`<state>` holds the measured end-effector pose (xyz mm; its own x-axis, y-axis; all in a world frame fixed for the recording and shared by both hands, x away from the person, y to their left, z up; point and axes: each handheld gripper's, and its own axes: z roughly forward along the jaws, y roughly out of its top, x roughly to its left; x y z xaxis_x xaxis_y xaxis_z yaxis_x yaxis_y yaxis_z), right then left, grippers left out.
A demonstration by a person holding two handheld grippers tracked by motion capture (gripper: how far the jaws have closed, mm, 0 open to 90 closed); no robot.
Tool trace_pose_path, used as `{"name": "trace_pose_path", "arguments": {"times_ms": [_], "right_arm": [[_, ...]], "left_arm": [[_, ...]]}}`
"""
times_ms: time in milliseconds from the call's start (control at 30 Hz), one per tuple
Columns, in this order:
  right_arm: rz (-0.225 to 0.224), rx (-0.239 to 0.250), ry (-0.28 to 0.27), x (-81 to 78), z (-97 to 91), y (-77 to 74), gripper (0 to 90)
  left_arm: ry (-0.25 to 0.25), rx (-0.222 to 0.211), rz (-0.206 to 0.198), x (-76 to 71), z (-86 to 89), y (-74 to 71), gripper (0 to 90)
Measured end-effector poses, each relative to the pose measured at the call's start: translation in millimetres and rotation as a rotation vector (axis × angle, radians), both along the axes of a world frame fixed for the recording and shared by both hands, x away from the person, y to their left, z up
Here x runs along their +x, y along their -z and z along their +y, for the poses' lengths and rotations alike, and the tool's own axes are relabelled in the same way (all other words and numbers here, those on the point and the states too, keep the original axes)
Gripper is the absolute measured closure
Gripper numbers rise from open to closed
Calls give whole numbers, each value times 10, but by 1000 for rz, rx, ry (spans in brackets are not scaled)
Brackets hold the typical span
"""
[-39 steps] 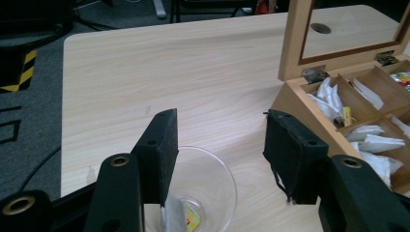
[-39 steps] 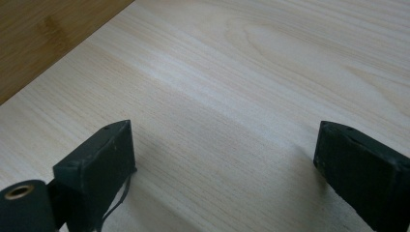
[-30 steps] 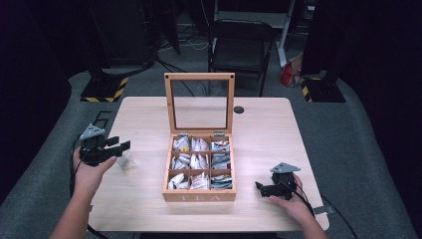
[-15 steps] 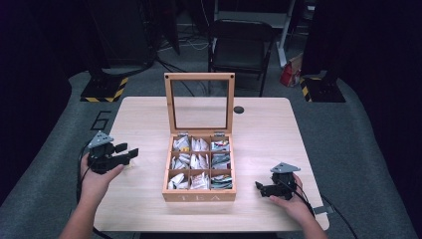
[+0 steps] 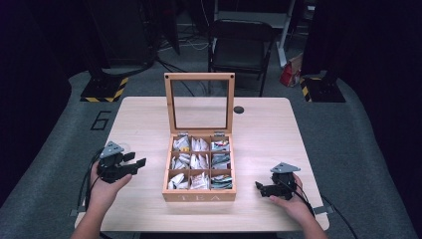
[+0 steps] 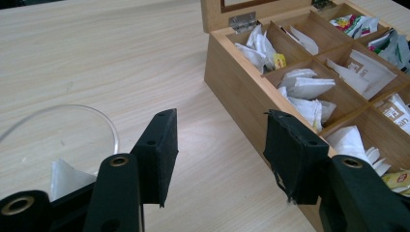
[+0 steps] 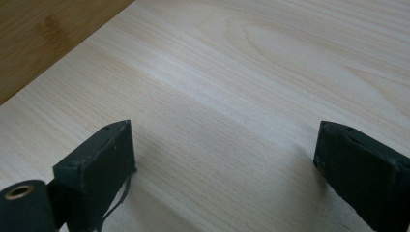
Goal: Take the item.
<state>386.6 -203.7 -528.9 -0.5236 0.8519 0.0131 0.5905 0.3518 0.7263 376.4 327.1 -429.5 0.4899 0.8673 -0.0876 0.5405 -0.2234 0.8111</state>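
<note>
An open wooden tea box stands mid-table, its glass lid upright; its compartments hold several tea bags. My left gripper hovers left of the box, open and empty, with its jaws pointing at the box's left wall. A clear glass sits just left of those jaws with a white tea bag inside. My right gripper rests low on the table right of the box, open over bare wood, with the box's side ahead of it.
A small black round disc lies on the table behind the box's right. A black chair stands beyond the far edge. Bare tabletop spreads on both sides of the box.
My left gripper has moved right and toward the near edge, closer to the box. The right gripper has stayed put.
</note>
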Motion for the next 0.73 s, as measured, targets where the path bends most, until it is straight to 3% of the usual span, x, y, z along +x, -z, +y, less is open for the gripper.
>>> {"name": "trace_pose_path", "arguments": {"times_ms": [433,733], "right_arm": [[0,0,0,0,0,0,67],[0,0,0,0,0,0,67]], "left_arm": [[31,-11,23,-61,-69,232,457],[23,-25,41,-81,-87,370,451]]}}
